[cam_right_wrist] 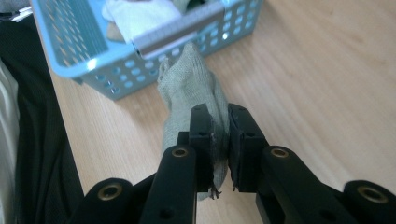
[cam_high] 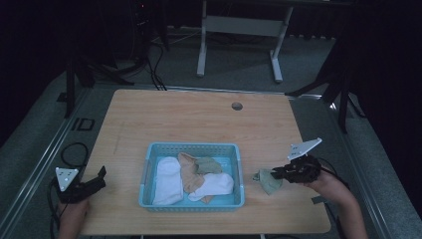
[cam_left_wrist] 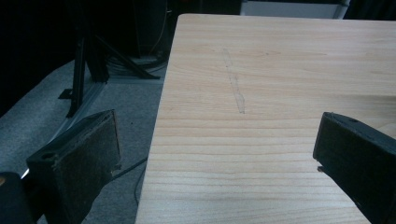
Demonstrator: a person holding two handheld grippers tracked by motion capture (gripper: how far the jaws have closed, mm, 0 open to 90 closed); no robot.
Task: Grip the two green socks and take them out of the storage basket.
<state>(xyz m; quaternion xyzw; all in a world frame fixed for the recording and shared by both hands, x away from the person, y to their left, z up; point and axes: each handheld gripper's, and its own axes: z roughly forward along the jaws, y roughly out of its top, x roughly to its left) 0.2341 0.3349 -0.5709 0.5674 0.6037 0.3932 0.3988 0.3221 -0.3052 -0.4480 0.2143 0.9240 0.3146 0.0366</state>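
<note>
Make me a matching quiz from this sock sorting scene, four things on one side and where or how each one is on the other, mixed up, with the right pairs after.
Things:
1. green sock
2. white sock
3. left gripper
4. blue basket

Places or states:
A. open, over the table's left edge
B. lying at the left inside the basket
C. mid-table, holding several socks
D. pinched in the right gripper, outside the basket

Pairs: 1-D, 2-B, 3-A, 4-C

Left gripper [cam_high: 99, 177] low at the near left, jaws spread wide, nothing between them; held by the left hand [cam_high: 72, 211]. Right gripper [cam_high: 274, 173] at the near right, jaws pinched together, pointing leftward; right forearm [cam_high: 346, 209] entering from below.
</note>
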